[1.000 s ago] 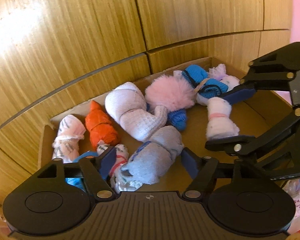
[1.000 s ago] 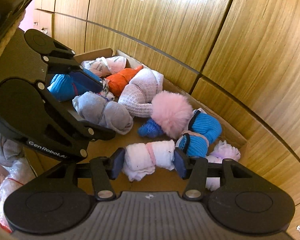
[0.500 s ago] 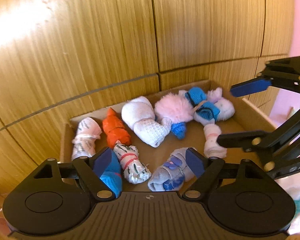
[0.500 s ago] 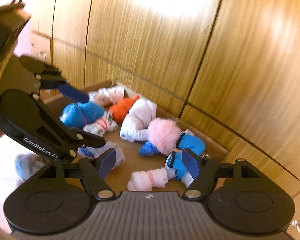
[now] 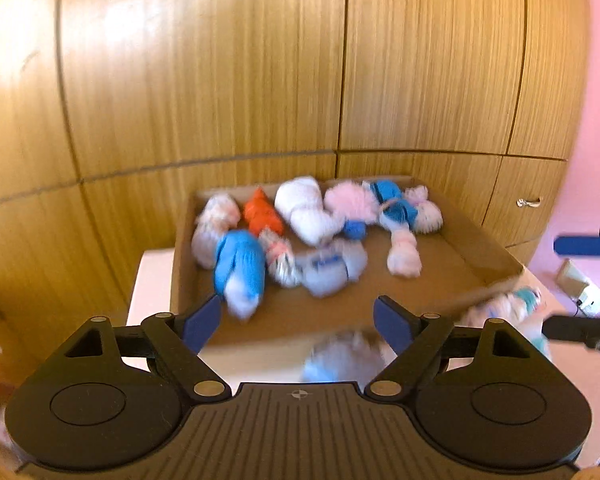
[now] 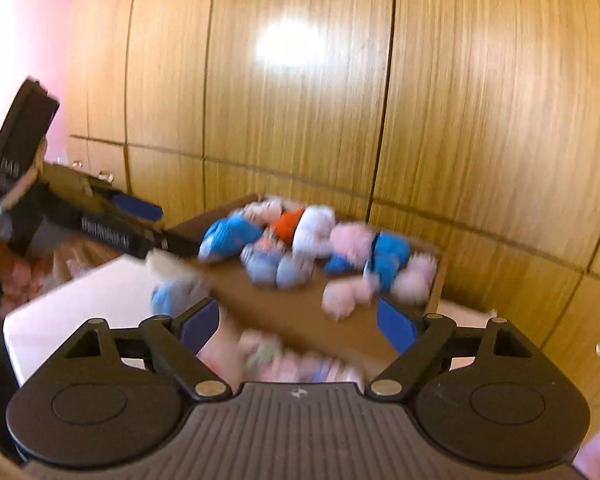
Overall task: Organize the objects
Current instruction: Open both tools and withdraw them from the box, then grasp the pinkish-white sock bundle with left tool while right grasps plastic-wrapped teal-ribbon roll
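Note:
A shallow cardboard box on a white table holds several rolled sock bundles: a blue one, an orange one, a white one, a fluffy pink one and a grey one. My left gripper is open and empty, pulled back from the box's near edge. My right gripper is open and empty, also short of the box. More loose bundles lie on the table in front of the box. Both views are blurred.
Wooden cabinet doors stand right behind the box. The white table extends to the left of the box. The left gripper shows at the left of the right wrist view. A pink wall is at the right.
Both grippers have let go of their sock bundles in the box, opened wide, and pulled back and up away from it.

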The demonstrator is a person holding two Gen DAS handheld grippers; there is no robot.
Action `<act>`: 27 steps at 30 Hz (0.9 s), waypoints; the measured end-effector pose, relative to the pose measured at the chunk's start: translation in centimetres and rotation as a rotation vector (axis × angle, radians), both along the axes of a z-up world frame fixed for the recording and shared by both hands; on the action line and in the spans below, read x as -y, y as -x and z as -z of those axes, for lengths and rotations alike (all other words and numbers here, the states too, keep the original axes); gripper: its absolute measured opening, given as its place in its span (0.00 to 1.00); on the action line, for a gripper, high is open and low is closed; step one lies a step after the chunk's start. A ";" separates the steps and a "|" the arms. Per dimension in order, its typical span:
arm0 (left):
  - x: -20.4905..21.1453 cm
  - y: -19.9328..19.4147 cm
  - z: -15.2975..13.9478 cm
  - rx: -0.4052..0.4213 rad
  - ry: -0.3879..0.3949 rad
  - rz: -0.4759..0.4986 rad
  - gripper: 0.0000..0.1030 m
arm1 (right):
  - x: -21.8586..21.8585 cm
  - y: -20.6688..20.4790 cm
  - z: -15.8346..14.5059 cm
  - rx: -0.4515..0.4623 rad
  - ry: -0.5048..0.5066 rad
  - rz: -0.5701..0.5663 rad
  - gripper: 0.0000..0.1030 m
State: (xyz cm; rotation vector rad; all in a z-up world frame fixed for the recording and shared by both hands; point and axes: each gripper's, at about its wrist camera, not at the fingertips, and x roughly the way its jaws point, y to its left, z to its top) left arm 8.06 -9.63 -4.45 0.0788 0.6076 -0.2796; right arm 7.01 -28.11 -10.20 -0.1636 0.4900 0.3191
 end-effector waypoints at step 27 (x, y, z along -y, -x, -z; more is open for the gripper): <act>5.5 4.2 5.2 -0.089 -0.032 0.072 0.85 | 0.8 0.3 5.3 -0.041 0.090 -0.101 0.77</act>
